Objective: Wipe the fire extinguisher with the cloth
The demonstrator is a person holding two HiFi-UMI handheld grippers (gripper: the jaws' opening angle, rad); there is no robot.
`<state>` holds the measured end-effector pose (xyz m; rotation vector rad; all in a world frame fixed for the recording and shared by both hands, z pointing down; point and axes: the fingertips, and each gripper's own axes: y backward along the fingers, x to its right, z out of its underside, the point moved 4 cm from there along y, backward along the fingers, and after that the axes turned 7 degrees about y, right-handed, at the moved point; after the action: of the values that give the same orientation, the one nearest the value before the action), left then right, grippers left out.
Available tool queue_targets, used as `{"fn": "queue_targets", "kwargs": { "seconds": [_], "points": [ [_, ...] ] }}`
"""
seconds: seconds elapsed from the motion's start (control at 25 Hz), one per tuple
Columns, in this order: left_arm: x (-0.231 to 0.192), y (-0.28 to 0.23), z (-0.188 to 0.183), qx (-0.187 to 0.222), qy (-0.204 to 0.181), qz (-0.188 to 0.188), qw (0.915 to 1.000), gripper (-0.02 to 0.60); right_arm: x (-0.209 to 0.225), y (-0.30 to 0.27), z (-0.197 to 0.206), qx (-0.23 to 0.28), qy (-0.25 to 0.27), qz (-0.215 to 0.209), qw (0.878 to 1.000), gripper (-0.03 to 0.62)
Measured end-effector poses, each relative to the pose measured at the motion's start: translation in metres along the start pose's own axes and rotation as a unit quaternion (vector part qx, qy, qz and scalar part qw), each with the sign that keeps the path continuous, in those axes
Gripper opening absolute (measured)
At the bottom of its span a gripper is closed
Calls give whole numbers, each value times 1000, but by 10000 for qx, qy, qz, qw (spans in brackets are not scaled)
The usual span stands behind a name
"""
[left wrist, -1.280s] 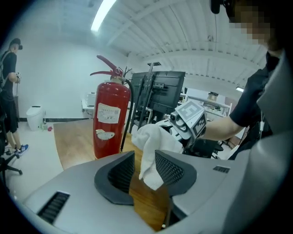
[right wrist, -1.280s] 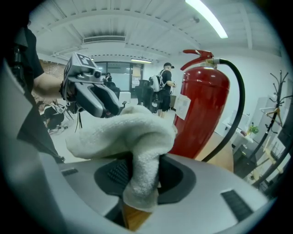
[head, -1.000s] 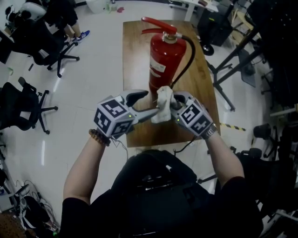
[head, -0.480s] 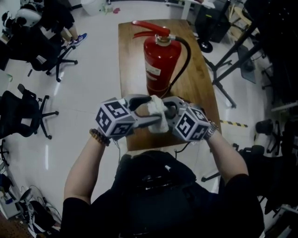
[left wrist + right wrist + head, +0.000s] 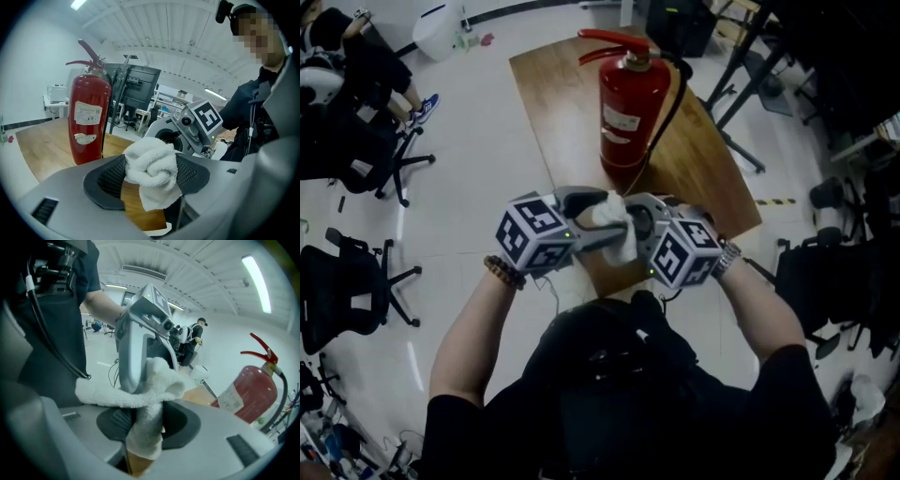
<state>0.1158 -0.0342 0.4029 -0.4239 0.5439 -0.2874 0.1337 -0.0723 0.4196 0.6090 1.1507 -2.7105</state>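
Evidently, the wiping is not yet under way. The left gripper (image 5: 592, 225) and the right gripper (image 5: 642, 223) are facing each other just in front of the person's chest, above the near edge of the bench (image 5: 558, 94), and both are holding the white cloth (image 5: 151, 164) between them.

The left gripper view is showing its jaws pinching a bunched wad of the cloth, with a loose flap hanging below the pads. The right gripper view is showing its jaws closing narrowly on a hanging strip of the same cloth, while another fold is lying draped over a jaw of the left gripper.

The red extinguisher (image 5: 630, 112) is standing upright toward the far part of the bench, its black hose hanging down its right side. It is standing well apart from the cloth, and nothing is touching it.

Judging from this, the cloth is being regripped or passed between the grippers. What is remaining is the whole task proper: carrying the cloth forward to the cylinder and rubbing it over the red body.
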Motion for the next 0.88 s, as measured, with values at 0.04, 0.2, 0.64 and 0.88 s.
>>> {"fn": "queue_targets", "kwargs": {
  "seconds": [0.04,0.2,0.64,0.88],
  "points": [
    [0,6,4,-29,-20,66,10000,281,-4,-4,-6,-35,-46,69,10000,156],
    [2,25,18,-182,-389,180,9989,219,-17,-18,-25,-226,-189,326,9990,156],
    [-4,42,3,-113,-852,-71,9963,117,-1,-20,-27,-345,-1447,866,9851,234],
    [-13,39,-10,-10,-831,-586,9948,117,17,1,0,-177,-1930,1026,9757,281]
  ]
}}
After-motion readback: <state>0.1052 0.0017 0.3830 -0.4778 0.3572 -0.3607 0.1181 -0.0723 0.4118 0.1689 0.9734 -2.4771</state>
